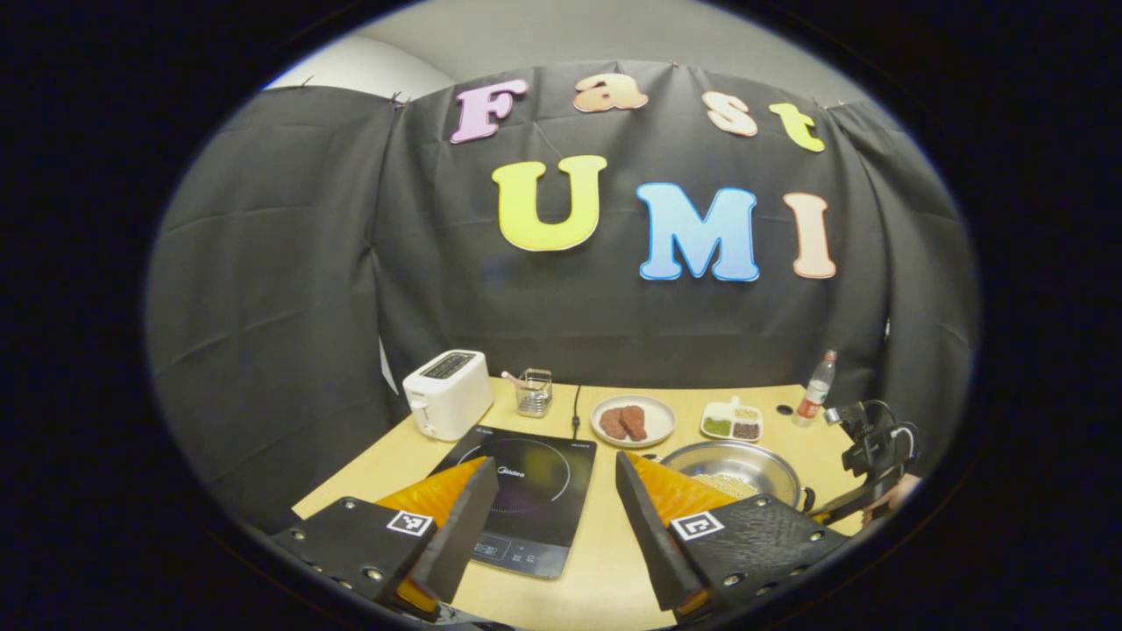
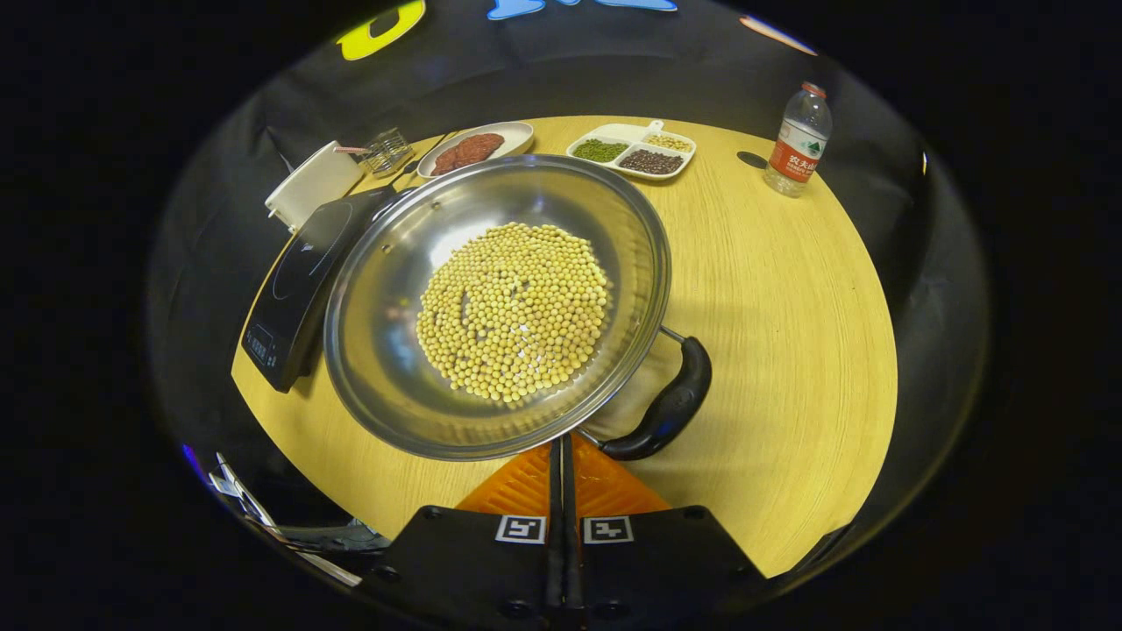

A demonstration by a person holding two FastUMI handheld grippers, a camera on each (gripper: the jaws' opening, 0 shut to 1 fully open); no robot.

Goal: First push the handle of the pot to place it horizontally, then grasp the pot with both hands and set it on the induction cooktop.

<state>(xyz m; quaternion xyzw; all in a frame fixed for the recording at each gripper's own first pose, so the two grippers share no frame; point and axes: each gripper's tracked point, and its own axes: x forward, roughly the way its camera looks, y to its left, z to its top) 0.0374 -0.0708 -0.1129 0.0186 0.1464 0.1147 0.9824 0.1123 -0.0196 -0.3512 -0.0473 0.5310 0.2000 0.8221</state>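
Two grippers are seen: the left gripper (image 1: 548, 513) is held wide, the right gripper (image 2: 561, 456) closed beside the round steel pot (image 2: 386, 350) of yellow beans

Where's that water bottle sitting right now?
The water bottle stands upright at the table's far right corner in the right gripper view, close to the black cloth wall, right of the divided dish of beans.

A wooden table (image 2: 789, 350) carries everything. The pot (image 2: 386, 350) stands at the centre of the right gripper view, the induction cooktop (image 2: 298, 272) at its left. At the top: toaster (image 2: 311, 182), wire basket (image 2: 386, 151), plate (image 2: 517, 133), divided dish (image 2: 627, 133), bottle (image 2: 796, 140).
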